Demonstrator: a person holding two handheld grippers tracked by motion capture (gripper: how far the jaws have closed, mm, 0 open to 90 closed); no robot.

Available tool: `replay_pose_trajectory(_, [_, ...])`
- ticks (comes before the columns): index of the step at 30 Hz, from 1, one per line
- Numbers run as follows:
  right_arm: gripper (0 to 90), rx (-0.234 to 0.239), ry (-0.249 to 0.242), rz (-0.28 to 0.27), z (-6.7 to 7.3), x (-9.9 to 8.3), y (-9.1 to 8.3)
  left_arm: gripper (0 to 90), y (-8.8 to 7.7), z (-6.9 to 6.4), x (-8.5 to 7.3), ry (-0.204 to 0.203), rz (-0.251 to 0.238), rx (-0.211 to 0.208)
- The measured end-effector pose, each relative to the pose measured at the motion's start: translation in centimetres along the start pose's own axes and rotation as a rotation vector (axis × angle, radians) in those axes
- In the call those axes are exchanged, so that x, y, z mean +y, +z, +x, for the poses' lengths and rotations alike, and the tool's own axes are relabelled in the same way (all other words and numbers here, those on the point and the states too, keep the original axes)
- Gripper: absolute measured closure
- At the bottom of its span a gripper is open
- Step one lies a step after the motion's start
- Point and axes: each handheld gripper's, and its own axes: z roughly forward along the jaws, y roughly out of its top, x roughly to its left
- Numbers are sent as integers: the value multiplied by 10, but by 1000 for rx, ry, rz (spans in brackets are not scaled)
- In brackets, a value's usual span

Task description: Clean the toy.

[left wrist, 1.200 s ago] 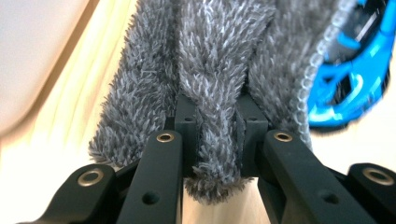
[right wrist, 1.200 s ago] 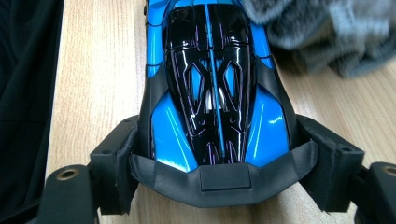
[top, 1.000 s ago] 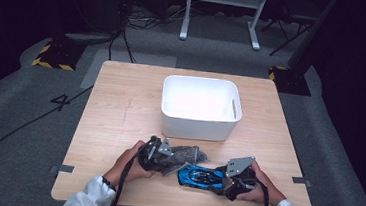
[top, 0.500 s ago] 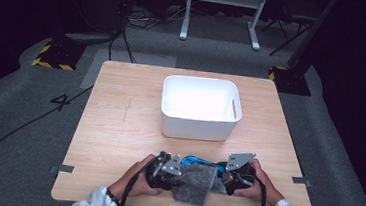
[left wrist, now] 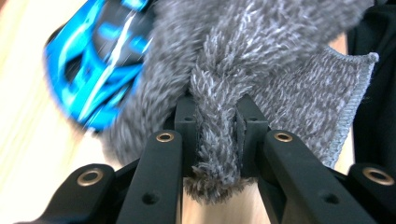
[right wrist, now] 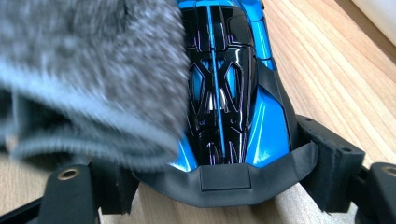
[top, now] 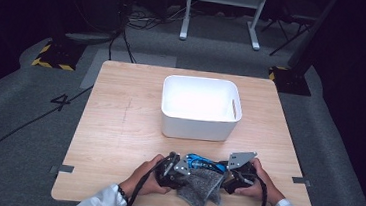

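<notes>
Shifted rightward, fluffy grey cloth (left wrist: 243, 60) partly covers glossy blue-black toy car (right wrist: 229, 93).

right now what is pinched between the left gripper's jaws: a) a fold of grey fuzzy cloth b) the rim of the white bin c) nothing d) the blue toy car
a: in the left gripper view the left gripper has its jaws closed on a bunched fold of the grey cloth, while the blue toy car lies beside it on the table.
</notes>
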Motion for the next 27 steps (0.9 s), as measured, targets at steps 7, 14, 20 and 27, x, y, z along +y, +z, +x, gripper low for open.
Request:
replay_pose_trajectory(7, [246, 2, 3, 9, -1, -1, -2, 757, -22, 19, -26, -76, 28, 125])
replay_pose_trajectory(14, [245, 11, 0, 18, -4, -8, -9, 756, -37, 49, -49, -264, -13, 183])
replay_pose_trajectory(20, [245, 10, -1, 19, -5, -9, -10, 753, -29, 34, -36, -160, -5, 152])
replay_pose_trajectory(27, [244, 1, 9, 12, -4, -7, -7, 752, -17, -7, -6, 27, -41, 10])
